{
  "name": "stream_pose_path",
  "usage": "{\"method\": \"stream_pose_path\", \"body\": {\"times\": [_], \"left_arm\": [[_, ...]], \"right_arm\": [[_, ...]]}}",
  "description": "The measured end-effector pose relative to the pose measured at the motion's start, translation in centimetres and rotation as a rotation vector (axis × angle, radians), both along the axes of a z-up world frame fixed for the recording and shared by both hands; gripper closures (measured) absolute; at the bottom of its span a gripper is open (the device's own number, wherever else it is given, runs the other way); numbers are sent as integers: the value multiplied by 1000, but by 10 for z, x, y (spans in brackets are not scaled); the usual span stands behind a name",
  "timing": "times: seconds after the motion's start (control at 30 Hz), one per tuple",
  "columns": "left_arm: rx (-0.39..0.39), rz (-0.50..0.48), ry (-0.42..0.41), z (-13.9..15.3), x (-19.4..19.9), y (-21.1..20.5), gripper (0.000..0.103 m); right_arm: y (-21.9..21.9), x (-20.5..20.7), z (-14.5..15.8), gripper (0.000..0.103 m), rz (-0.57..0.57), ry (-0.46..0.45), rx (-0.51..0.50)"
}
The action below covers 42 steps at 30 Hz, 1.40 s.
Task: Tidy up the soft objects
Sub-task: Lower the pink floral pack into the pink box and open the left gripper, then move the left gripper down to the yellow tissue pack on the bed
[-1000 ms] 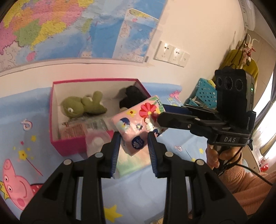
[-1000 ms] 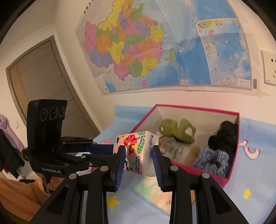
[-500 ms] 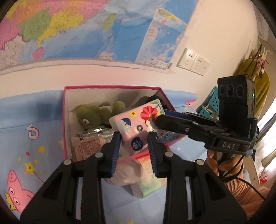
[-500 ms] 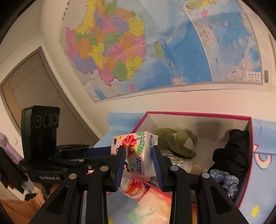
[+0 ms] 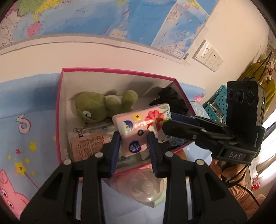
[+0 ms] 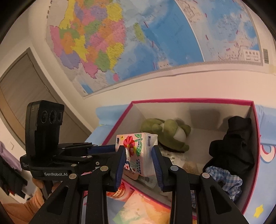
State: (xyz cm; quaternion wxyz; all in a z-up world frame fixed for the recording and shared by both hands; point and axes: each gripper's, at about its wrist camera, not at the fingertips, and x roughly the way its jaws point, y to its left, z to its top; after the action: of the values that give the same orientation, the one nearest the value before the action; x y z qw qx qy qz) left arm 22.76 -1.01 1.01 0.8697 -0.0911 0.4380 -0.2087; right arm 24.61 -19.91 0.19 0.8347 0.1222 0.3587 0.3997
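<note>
Left wrist view. We see the left gripper point(image 5: 133, 143) clenched on one end of a pink tissue pack point(image 5: 138, 127) printed with flowers, its blue pads pressing both sides. The right gripper point(image 5: 169, 126) reaches in from the right and grasps the far end of the same pack. The pack hangs over the open pink box point(image 5: 57, 110), above the near part of its interior. Inside the box we note a green plush frog point(image 5: 101, 107) at the back, a black cloth point(image 5: 169, 99) in the far right corner, and flat plastic packets point(image 5: 89, 141) on the floor. The box stands on a blue cartoon-print sheet point(image 5: 25, 124), below a wall map point(image 5: 86, 15).

Right wrist view. We see the right gripper point(image 6: 138, 158) closed on the pack's point(image 6: 139, 151) end face, with the left gripper point(image 6: 103, 149) holding its other end from the left. The pack is over the box's point(image 6: 255, 131) left half, in front of the frog point(image 6: 165, 136). The black cloth point(image 6: 236, 144) and a blue checked fabric point(image 6: 226, 177) lie at the box's right side.
</note>
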Motion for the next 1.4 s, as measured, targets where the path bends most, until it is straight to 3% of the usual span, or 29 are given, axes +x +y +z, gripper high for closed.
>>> {"method": "stream_pose_path", "body": {"times": [0.33,0.4,0.47,0.77,0.83,0.9,1.0,1.17,1.4], "left_arm": [[6,3,42,-7,9,-5,69],[0,15,43,-7,10,-4,69],[4,25,37,-6,11,-4,69],[84,70,-107,15,-28,-5,69],[114,73,-156,20,-45,-8,63],[138,78,-190,24,-61,-11,47],[172,66,-235,27,-84,-19,47],[219,46,-272,26,-116,-35,46],[220,17,-221,5,-145,-45,46]], "right_arm": [[1,7,-15,68,-30,42,-56],[3,8,-15,51,-54,37,-88],[2,7,-15,41,-74,30,-100],[-11,-14,-6,40,-44,-16,-76],[-17,-26,-2,40,-30,-38,-62],[-24,-40,2,40,-7,-61,-52],[-33,-58,7,40,33,-75,-35],[-45,-96,9,40,112,-83,-34],[-53,-149,-14,35,210,-28,-88]]}}
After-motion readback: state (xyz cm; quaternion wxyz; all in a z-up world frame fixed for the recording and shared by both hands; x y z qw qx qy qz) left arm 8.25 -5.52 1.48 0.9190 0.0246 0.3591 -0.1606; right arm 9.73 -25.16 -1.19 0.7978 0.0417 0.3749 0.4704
